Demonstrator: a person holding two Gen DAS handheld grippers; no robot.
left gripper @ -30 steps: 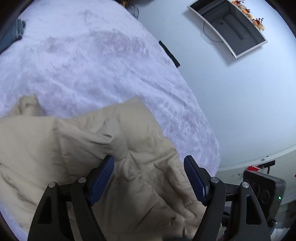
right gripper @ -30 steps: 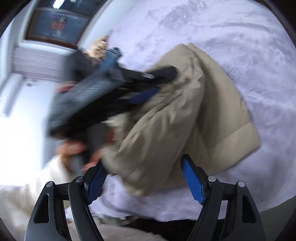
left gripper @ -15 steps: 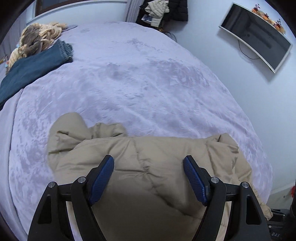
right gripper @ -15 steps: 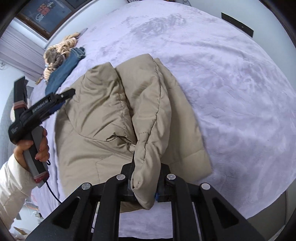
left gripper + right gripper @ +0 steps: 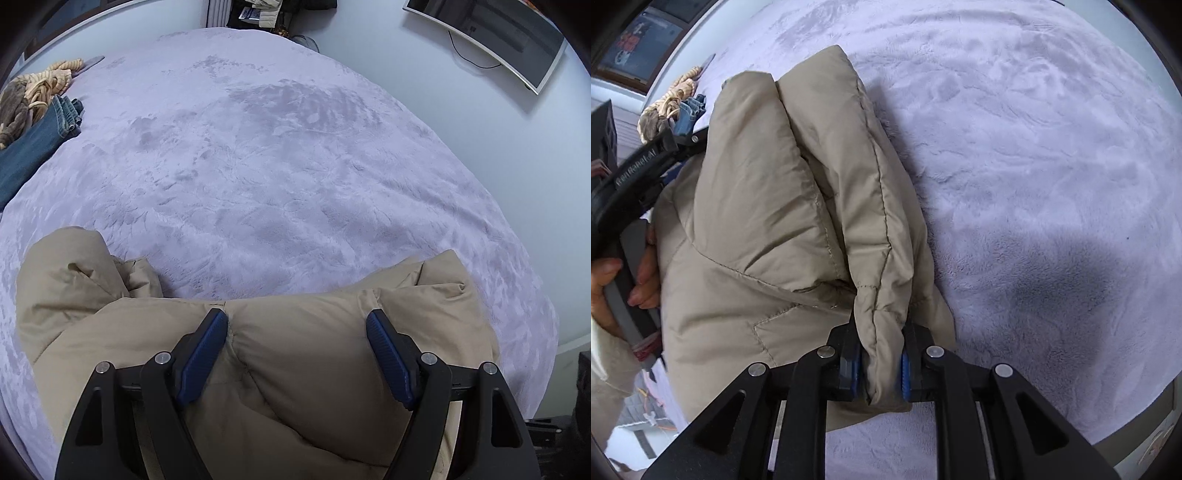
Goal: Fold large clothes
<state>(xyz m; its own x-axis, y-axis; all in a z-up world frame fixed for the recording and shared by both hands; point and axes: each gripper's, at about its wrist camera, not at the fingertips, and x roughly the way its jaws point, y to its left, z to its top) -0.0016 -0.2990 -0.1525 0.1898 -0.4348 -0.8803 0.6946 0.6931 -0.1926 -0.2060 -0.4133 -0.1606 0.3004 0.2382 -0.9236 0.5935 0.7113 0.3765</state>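
A beige padded jacket [image 5: 303, 387] lies bunched at the near edge of a lilac plush bed [image 5: 277, 166]. My left gripper [image 5: 297, 339] is open, low over the jacket, and its blue pads [image 5: 205, 350] straddle a puffy fold without pinching it. In the right wrist view the jacket [image 5: 757, 221] rises in two thick folded panels. My right gripper [image 5: 879, 373] is shut on a narrow quilted edge of the jacket, which bulges out between the pads. A hand [image 5: 642, 273] holds the left gripper's handle at the left edge of that view.
Blue jeans [image 5: 33, 147] and a tan striped garment [image 5: 33, 85] lie at the bed's far left corner. A curved screen [image 5: 491, 33] hangs on the wall to the right. Dark clothes [image 5: 273, 14] hang beyond the bed. A black box [image 5: 583, 387] stands off the bed's right side.
The right gripper, open a second ago, has shut on the jacket's edge and come down closer to the bed. The left gripper has stayed open and sunk toward the jacket.
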